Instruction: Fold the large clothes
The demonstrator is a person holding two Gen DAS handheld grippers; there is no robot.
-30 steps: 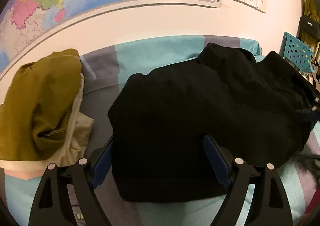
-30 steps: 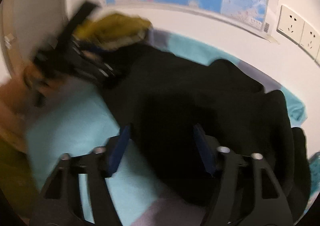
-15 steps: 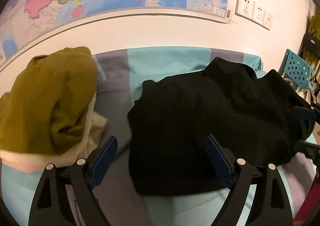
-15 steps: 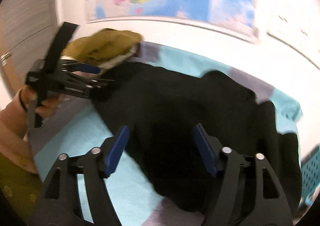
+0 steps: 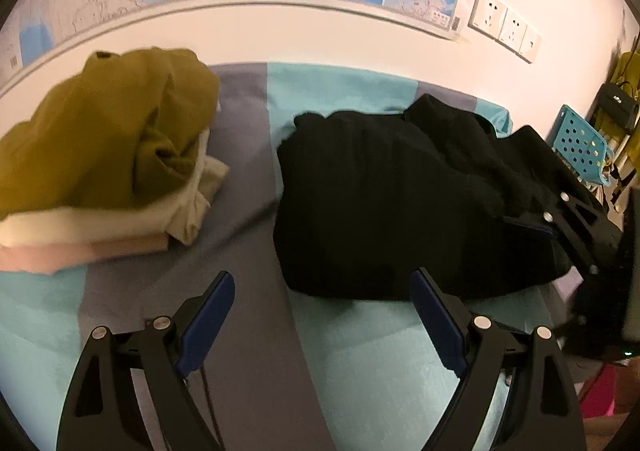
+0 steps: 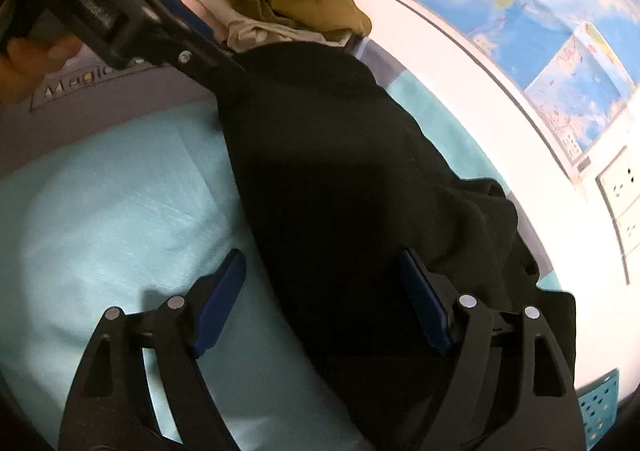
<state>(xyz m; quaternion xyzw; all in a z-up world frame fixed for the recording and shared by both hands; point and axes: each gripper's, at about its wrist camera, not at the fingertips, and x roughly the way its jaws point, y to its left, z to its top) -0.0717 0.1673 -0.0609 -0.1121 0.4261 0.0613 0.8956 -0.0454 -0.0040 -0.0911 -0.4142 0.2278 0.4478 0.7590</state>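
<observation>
The black garment is lying on the striped bed sheet in the middle and right of the left wrist picture, and it is looking mostly folded: it is making a thick, fairly neat block with a straight near edge. Its far right end is still looking lumpy and bunched, so a bit of tidying is probably still waiting there, and then it may be going onto the pile. That pile of folded clothes, with a mustard top on pale ones, is sitting in the upper left of that picture, near the black garment but not touching it. The long side of the black garment is running left to right across the left wrist picture, a little uphill to the right. In the right wrist picture it is running from the upper left down to the lower right. I cannot tell which end is the collar. The left gripper is hanging wide open over bare sheet, just in front of the near edge, holding nothing. The right gripper is opening its jaws over the black cloth; the cloth is lying between them, but the pads are not squeezing it.
</observation>
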